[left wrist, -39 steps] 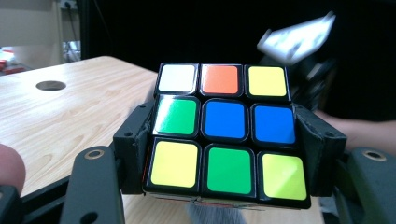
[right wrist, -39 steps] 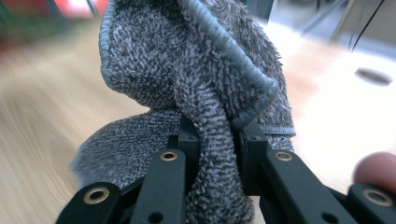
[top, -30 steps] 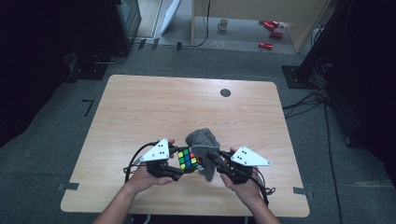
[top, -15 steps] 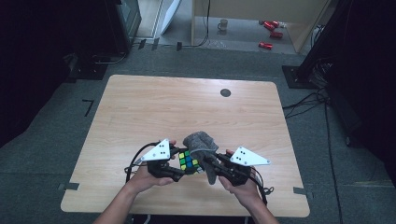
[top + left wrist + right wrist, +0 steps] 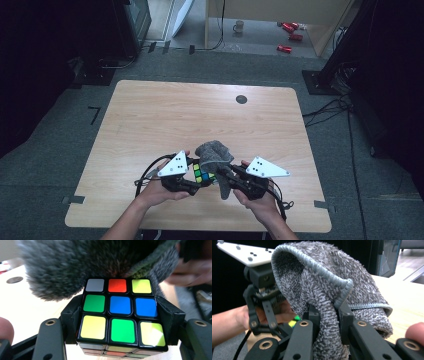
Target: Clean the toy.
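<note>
A Rubik's cube (image 5: 120, 312) with mixed colour tiles sits between the jaws of my left gripper (image 5: 120, 317), which is shut on its two sides. The cube (image 5: 201, 173) shows in the high view at the table's near edge, beside the left gripper (image 5: 192, 182). My right gripper (image 5: 328, 315) is shut on a grey fuzzy cloth (image 5: 329, 287). The cloth (image 5: 214, 155) drapes over the far side of the cube, and the right gripper (image 5: 226, 172) holds it from the right. In the left gripper view the cloth (image 5: 75, 265) hangs just behind the cube's top row.
The wooden table (image 5: 200, 115) has a small dark round hole (image 5: 241, 99) near its far edge. Cables and stands lie on the floor around it, with red cans (image 5: 290, 35) on the floor beyond.
The cloth and right gripper have shifted very slightly against the cube; both hands stay in nearly the same place.
</note>
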`<state>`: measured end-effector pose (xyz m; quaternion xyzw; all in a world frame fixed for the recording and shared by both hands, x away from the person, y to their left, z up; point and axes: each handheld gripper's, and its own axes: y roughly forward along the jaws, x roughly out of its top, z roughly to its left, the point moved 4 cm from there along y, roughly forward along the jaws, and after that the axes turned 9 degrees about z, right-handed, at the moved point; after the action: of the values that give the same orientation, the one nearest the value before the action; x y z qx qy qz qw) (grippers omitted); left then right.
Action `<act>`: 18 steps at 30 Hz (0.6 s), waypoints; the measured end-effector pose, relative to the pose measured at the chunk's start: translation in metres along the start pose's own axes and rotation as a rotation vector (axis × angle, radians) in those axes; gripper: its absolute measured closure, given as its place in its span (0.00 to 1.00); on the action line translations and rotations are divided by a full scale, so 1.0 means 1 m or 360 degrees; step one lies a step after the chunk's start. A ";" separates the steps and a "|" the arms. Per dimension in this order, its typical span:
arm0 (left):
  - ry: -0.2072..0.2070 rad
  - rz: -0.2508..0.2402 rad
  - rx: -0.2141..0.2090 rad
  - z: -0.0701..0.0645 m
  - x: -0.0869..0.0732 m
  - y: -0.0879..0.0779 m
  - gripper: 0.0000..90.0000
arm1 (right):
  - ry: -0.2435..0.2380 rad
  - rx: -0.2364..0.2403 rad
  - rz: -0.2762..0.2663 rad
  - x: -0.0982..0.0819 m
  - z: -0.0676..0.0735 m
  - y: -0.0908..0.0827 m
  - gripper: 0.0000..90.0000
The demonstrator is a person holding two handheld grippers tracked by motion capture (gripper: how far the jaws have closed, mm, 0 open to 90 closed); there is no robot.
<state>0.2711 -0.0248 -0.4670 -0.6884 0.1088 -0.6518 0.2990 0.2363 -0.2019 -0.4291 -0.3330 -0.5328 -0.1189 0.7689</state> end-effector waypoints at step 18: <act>-0.0035 0.0020 0.0047 0.003 0.002 -0.001 0.39 | 0.0090 -0.0029 0.0151 -0.007 -0.011 0.007 0.88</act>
<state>0.2741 -0.0243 -0.4641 -0.6903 0.1003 -0.6439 0.3145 0.2456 -0.2051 -0.4409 -0.3615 -0.4933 -0.0965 0.7853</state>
